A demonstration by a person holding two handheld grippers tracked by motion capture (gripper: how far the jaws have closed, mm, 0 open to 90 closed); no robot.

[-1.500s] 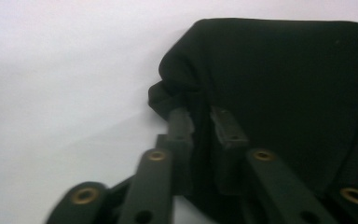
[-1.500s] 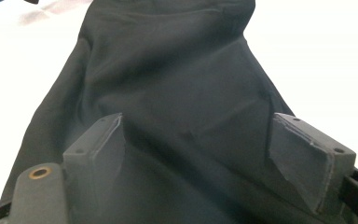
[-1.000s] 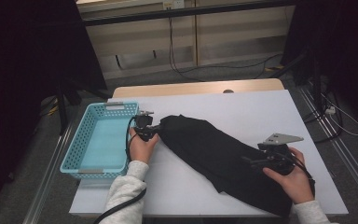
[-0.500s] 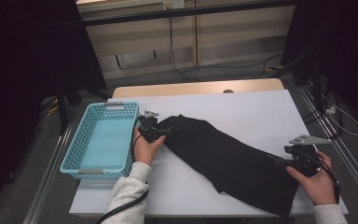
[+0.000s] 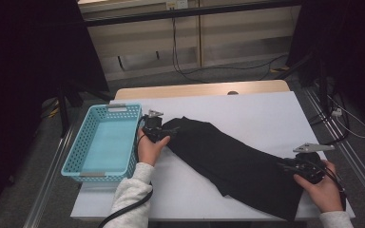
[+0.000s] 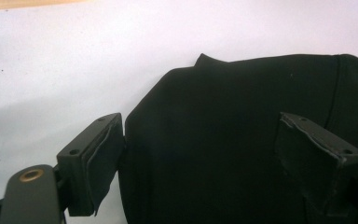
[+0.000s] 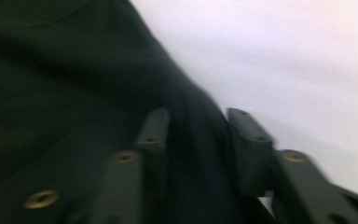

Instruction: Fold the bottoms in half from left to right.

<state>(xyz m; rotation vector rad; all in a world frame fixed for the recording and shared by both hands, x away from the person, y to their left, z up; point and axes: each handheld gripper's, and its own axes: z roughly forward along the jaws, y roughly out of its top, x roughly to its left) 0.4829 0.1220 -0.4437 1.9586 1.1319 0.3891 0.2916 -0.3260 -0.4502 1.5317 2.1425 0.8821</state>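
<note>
A: Looking along the left gripper [image 6: 200, 158], I see its 2 jaws spread wide, straddling the end of the black garment [image 6: 242, 140]. One pad [image 6: 100, 158] sits just at the cloth's edge, the other lies over the fabric, and nothing is clamped.

B: And the right gripper [image 7: 198, 140]?

A: Its 2 jaws stand much closer together, with a ridge of the same black cloth rising between them. That view is blurred, so whether they pinch the fold or only flank it, I cannot tell.

B: Where does the garment lie overall?

A: In the high view the black garment [image 5: 237, 161] stretches slantwise across the white table [image 5: 266, 114], from the left gripper [image 5: 164, 132] near the basket down to the right gripper [image 5: 290, 166] at the near right edge. Each gripper is held in 1 hand.

B: Any writing, brand or label?

A: None I can read, not on the cloth, the grippers or the basket.

B: Counts?

A: 1 garment, 2 grippers, 1 turquoise basket [image 5: 88, 142] standing at the table's left side, just beside the left hand [image 5: 149, 149]. A grey three-cornered plate [image 5: 312, 147] tops the right gripper. Cables [image 5: 190, 71] trail on the floor beyond the table.
</note>
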